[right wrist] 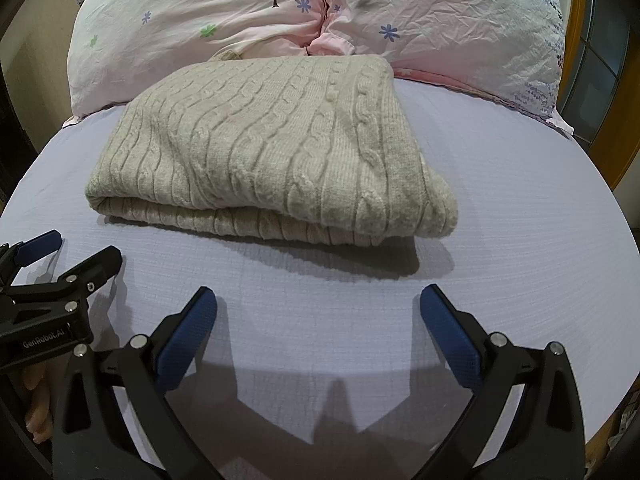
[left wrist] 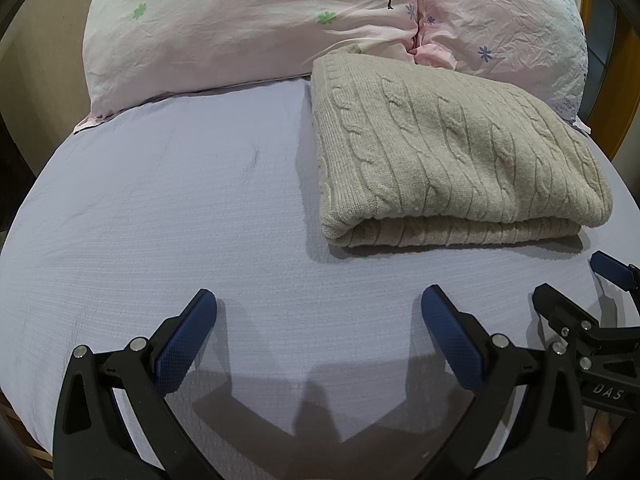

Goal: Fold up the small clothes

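A beige cable-knit sweater (left wrist: 452, 152) lies folded in a neat rectangle on the lilac bed sheet (left wrist: 180, 208). It also shows in the right wrist view (right wrist: 264, 148), straight ahead. My left gripper (left wrist: 319, 312) is open and empty, hovering over bare sheet in front and to the left of the sweater. My right gripper (right wrist: 319, 312) is open and empty, just short of the sweater's front fold. Each gripper shows in the other's view: the right one (left wrist: 576, 280) at the right edge, the left one (right wrist: 76, 252) at the left edge.
Two pink floral pillows (left wrist: 248, 20) (right wrist: 452, 20) lie against the head of the bed, right behind the sweater. A wooden bed frame (right wrist: 616, 148) and dark window show at the right. The sheet (right wrist: 520, 200) stretches left and right of the sweater.
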Tool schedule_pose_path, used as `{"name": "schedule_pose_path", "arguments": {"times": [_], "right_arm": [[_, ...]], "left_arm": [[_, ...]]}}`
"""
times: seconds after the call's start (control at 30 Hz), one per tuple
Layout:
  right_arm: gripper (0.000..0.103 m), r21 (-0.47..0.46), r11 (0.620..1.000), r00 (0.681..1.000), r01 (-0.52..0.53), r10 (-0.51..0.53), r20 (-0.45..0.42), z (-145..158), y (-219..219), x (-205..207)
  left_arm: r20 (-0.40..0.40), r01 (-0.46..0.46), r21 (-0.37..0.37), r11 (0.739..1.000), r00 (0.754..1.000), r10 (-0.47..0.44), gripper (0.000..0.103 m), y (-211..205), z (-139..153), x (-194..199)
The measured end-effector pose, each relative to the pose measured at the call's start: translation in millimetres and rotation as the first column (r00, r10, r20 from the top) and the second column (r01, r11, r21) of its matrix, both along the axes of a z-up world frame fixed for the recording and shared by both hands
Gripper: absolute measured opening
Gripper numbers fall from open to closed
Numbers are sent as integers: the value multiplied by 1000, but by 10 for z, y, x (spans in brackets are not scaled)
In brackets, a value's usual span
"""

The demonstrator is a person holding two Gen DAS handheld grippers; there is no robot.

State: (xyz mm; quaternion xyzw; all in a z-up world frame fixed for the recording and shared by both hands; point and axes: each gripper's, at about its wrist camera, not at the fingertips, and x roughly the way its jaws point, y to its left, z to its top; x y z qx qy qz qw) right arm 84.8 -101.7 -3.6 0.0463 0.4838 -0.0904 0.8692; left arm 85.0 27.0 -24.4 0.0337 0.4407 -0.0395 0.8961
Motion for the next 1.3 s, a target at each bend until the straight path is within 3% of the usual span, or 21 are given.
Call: {"name": "schedule_pose_path", "arguments": {"times": [1.3], "right_arm": [[101, 0, 1000, 1000, 0, 0, 1, 1, 3, 5]], "left_arm": [[5, -9, -1, 1000, 1000, 9, 102, -8, -7, -16]]}}
